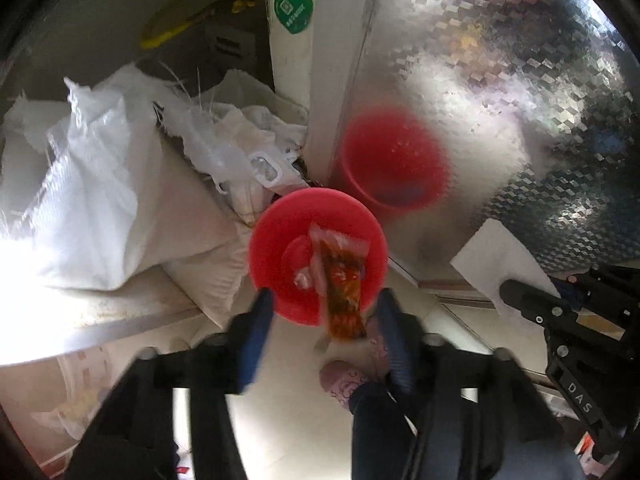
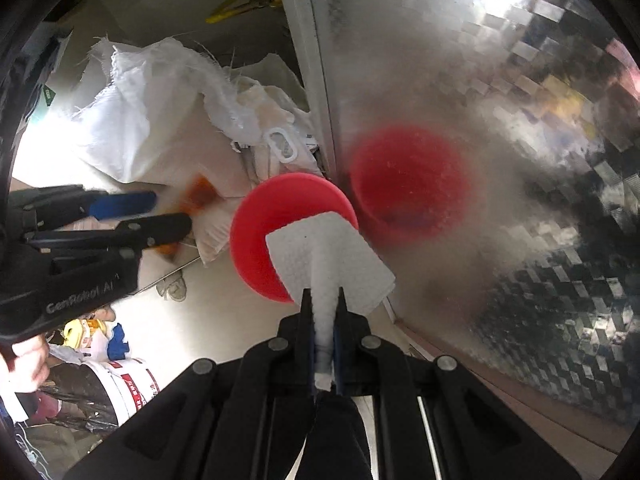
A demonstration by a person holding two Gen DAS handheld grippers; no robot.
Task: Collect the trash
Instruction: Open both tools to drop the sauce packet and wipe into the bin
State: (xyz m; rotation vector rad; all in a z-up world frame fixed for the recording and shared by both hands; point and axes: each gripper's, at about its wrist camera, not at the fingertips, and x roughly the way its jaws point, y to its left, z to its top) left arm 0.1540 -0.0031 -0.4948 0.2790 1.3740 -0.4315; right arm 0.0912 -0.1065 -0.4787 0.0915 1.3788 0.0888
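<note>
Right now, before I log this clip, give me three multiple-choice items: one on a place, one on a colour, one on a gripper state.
1. Where is the orange sauce packet?
A. over the bin's mouth
B. on the white sacks
C. clamped in the right hand-held gripper

2. What colour is the bin?
A. blue
B. red
C. white

3. What is the right hand-held gripper doing?
A. standing open and empty
B. shut on the white napkin
C. shut on the bin's rim

Key: A, the packet lies loose between the parted fingers of the left hand-held gripper, above the bin; B, the rim is red; B, the napkin is pinched between its fingers.
</note>
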